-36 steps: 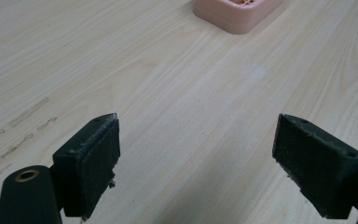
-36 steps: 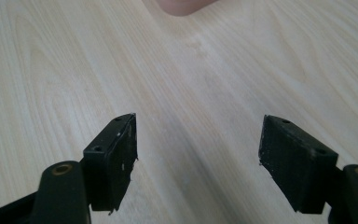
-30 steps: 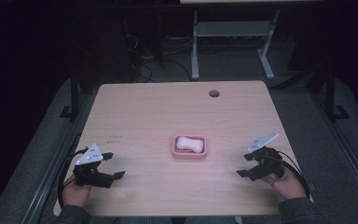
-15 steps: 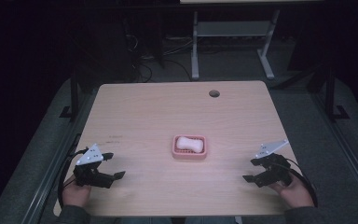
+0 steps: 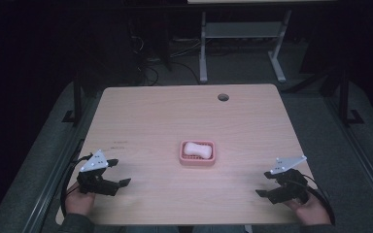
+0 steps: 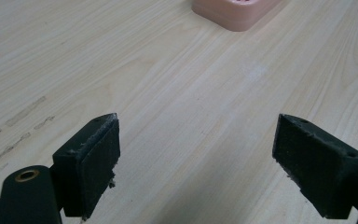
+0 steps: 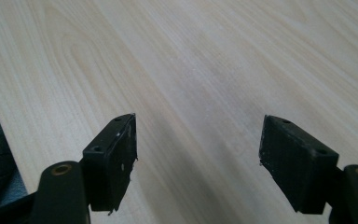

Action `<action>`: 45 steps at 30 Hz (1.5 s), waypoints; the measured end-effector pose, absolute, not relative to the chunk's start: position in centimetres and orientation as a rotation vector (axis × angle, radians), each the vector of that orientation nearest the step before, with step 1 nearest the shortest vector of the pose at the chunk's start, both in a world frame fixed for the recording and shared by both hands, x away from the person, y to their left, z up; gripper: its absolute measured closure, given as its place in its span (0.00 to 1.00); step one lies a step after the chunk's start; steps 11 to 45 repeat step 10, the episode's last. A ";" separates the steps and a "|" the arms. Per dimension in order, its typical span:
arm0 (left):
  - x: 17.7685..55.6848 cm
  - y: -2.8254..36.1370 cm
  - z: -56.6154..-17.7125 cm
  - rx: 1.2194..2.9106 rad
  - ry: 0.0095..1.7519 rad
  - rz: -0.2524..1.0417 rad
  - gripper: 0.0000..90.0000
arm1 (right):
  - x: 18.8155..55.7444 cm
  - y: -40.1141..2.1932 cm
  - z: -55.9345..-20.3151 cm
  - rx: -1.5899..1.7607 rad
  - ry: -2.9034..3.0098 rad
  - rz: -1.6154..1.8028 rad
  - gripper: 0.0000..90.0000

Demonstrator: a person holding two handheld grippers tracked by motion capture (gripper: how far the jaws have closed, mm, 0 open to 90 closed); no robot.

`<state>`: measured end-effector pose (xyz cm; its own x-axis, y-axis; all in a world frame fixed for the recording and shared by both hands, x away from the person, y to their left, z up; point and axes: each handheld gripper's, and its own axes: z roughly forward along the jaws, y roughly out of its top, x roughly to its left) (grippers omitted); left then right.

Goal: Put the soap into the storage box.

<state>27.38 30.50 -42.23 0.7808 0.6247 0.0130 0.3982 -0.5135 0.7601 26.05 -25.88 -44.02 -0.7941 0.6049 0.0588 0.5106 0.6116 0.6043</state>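
Your right gripper (image 5: pixel 270 187) has drawn back toward the worktop's (image 5: pixel 150 116) near right corner, jaws wide and empty; your left gripper (image 5: pixel 119 174) rests wide open, unmoved. The soap (image 5: pixel 197 149) lies in the pink dish (image 5: pixel 197 160) at centre, well apart from both, so no reach has begun. The left gripper view cuts off most of the dish.

A light wooden table (image 5: pixel 145 121) with a round cable hole (image 5: pixel 223 97) near its far edge. A pink soap dish (image 5: pixel 197 161) sits slightly nearer the front edge, midway between the sides.
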 end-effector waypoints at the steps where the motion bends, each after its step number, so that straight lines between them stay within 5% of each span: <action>1: 27.4 30.5 -42.2 2.177 0.757 0.366 0.16 | 25.9 -26.0 -44.0 0.932 2.686 0.932 0.30; 45: 27.4 30.5 -42.2 2.182 0.748 0.367 0.16 | 24.7 -26.0 -44.1 0.952 2.654 0.965 0.29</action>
